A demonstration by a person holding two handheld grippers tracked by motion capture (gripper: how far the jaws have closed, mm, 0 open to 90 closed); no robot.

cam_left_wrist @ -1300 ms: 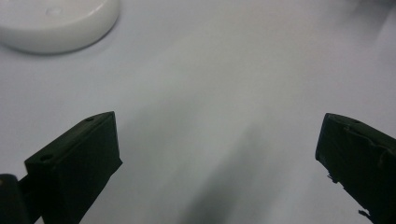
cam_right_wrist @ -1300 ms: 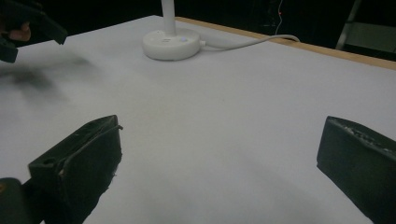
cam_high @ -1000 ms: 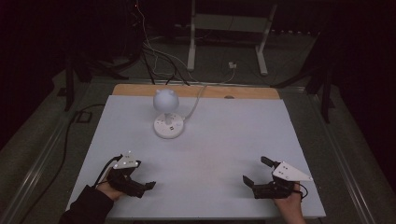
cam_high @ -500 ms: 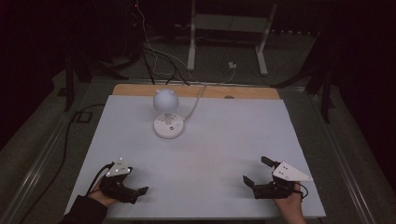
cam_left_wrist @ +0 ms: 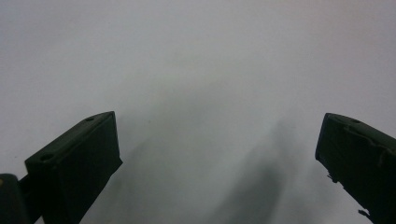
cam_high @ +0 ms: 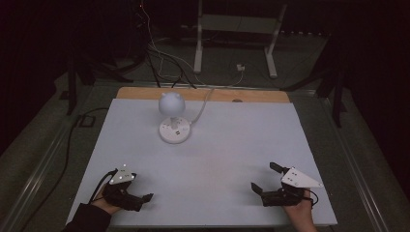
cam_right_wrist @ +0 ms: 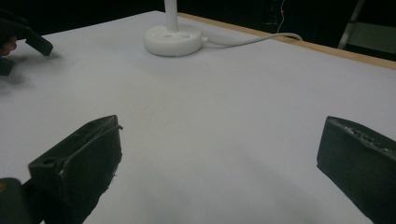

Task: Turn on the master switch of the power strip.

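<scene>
A small white desk lamp with a round head stands on a disc base at the back middle of the white table; its base and cord appear in the right gripper view. Held by a hand near the front left edge, my left gripper is open and tilted down at the table. In the left gripper view its own jaws stand wide apart over bare white surface. My right gripper rests at the front right, open, with nothing between its fingers. The left gripper also appears far off in the right gripper view.
The lamp's white cord runs back over the table's wooden rear edge. Beyond the table, cables and a white metal stand sit on the dark floor.
My left gripper has drawn back toward the front left corner and tipped its jaws down toward the table. The right gripper and the lamp have stayed put.
</scene>
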